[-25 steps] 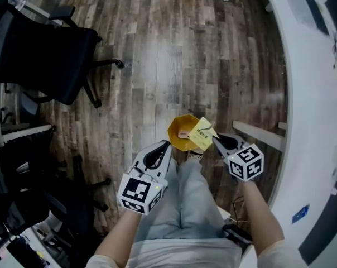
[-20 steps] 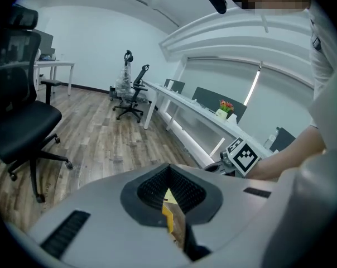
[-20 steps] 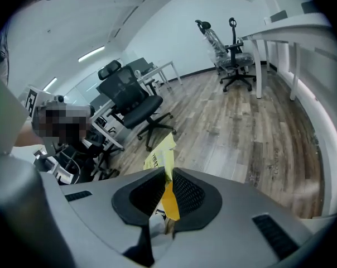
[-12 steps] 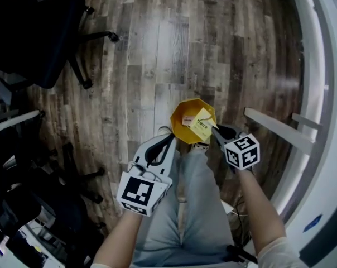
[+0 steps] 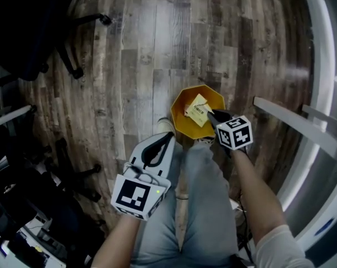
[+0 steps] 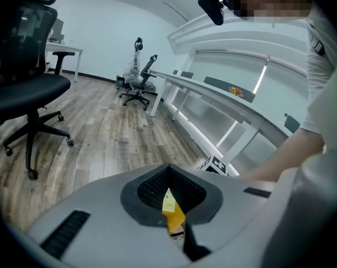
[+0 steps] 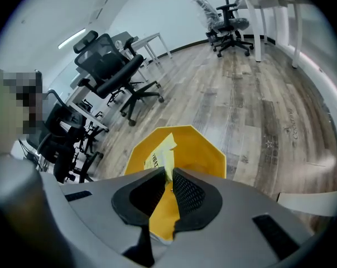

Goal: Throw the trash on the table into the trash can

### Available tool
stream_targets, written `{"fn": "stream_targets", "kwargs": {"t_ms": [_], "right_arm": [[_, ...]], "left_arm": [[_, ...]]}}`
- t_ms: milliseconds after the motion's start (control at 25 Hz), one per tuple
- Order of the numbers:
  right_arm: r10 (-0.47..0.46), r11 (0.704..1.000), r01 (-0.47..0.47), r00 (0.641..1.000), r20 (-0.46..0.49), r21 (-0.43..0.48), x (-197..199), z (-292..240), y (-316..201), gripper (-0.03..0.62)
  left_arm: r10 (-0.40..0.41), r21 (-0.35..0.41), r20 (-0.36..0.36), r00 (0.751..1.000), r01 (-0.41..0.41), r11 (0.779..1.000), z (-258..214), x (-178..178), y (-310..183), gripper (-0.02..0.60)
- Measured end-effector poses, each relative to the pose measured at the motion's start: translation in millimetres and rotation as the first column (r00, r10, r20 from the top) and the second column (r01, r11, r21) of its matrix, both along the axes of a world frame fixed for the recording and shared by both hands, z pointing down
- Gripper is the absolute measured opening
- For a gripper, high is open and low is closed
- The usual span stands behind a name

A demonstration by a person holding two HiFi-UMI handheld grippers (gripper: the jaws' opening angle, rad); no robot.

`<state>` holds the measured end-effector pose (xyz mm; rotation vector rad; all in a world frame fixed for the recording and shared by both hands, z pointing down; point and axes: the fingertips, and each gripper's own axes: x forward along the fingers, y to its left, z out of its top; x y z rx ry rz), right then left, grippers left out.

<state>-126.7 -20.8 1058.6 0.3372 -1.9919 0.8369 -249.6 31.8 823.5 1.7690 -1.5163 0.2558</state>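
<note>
While above bin, wrapper between right tongs

Grey-brown plank floor runs through the room. In the head view a black chair on castors stands at the left, and the white desk curves down the right edge. The left gripper view shows a pale wall with two far chairs before it. In the right gripper view more chairs crowd a small desk under a strip light.
</note>
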Motion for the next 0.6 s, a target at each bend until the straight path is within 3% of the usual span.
{"fn": "stream_targets", "kwargs": {"t_ms": [160,280,320,600], "right_arm": [[-0.005,1.0,0.005,1.0,-0.013,0.031,2,5,-4,0.076],[-0.018,0.999,0.019,1.0,-0.023,0.027,7,3,-2,0.185],[-0.024,0.999,0.025,0.999,-0.024,0.025,8,0,-1,0.195],[-0.062,0.995,0.06,0.998,0.018,0.078,14,-85,-9,0.195]], "left_arm": [[0.0,-0.002,0.004,1.0,0.0,1.0,2,0,1,0.0],[0.009,-0.01,0.005,1.0,-0.009,1.0,-1,4,2,0.0],[0.013,-0.013,0.008,1.0,-0.013,1.0,-3,4,2,0.0],[0.037,0.005,0.023,0.999,-0.037,0.999,-60,8,-6,0.0]]}}
